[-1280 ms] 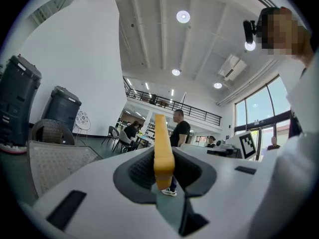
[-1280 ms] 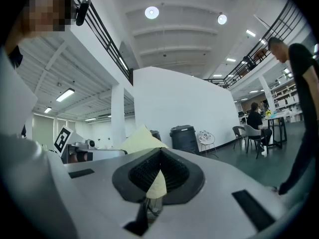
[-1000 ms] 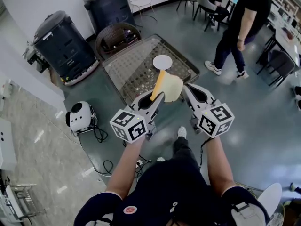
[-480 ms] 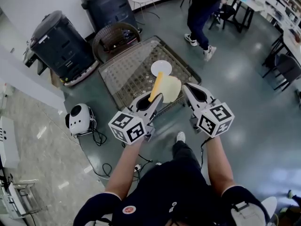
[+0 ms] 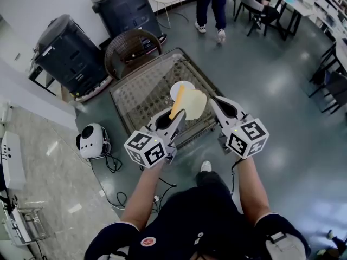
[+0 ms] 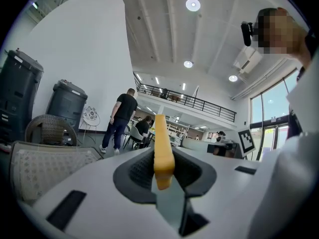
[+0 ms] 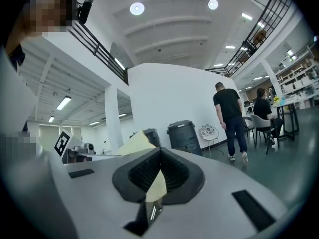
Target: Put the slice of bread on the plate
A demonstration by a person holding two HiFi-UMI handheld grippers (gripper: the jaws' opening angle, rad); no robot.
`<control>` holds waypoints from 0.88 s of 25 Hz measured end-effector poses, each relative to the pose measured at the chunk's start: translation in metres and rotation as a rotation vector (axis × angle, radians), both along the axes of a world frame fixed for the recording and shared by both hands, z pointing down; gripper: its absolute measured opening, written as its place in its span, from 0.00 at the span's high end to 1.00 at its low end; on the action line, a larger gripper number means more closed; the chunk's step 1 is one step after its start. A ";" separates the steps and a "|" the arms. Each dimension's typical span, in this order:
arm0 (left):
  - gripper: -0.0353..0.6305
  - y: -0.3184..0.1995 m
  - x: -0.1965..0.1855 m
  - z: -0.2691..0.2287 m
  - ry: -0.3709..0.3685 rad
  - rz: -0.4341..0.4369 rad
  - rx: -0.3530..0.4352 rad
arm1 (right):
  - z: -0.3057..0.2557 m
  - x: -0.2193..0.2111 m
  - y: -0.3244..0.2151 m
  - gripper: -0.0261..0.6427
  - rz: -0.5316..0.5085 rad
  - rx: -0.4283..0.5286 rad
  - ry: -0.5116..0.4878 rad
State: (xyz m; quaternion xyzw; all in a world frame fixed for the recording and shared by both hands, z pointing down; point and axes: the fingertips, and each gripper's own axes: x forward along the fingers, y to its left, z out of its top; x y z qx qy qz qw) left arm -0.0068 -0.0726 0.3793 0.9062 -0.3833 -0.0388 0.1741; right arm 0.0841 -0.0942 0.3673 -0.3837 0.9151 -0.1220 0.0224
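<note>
In the head view both grippers are held out level over the near edge of a low patterned table (image 5: 141,93). My left gripper (image 5: 174,116) is shut on a thick slice of bread (image 5: 178,101) standing on edge, its orange-yellow crust (image 6: 163,153) showing between the jaws. Close on its right, my right gripper (image 5: 212,104) is shut on a thin pale-yellow slice (image 5: 195,104), seen between the jaws (image 7: 156,185) and rising to their left. Both pieces touch in the head view. A white plate (image 5: 178,88) lies on the table just beyond, partly hidden behind them.
Two dark bins (image 5: 68,50) (image 5: 124,7) and a wicker chair (image 5: 133,42) stand behind the table. A white device (image 5: 91,140) with cables lies on the floor at left. A person (image 5: 211,4) walks at the back; desks and chairs (image 5: 282,7) are upper right.
Both grippers have advanced with their slices, so the table and plate now sit closer under them. The person at the back has walked from right to left. Grips are unchanged.
</note>
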 end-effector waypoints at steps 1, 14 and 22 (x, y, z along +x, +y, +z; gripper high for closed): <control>0.81 -0.007 0.003 0.000 -0.002 -0.007 -0.003 | 0.000 0.004 -0.007 0.95 -0.005 -0.001 -0.001; 0.81 -0.072 0.029 -0.002 -0.016 -0.070 -0.026 | 0.004 0.030 -0.075 0.95 -0.053 -0.029 0.004; 0.81 -0.098 0.010 0.004 -0.005 -0.065 -0.024 | 0.011 0.010 -0.097 0.95 -0.046 -0.023 0.034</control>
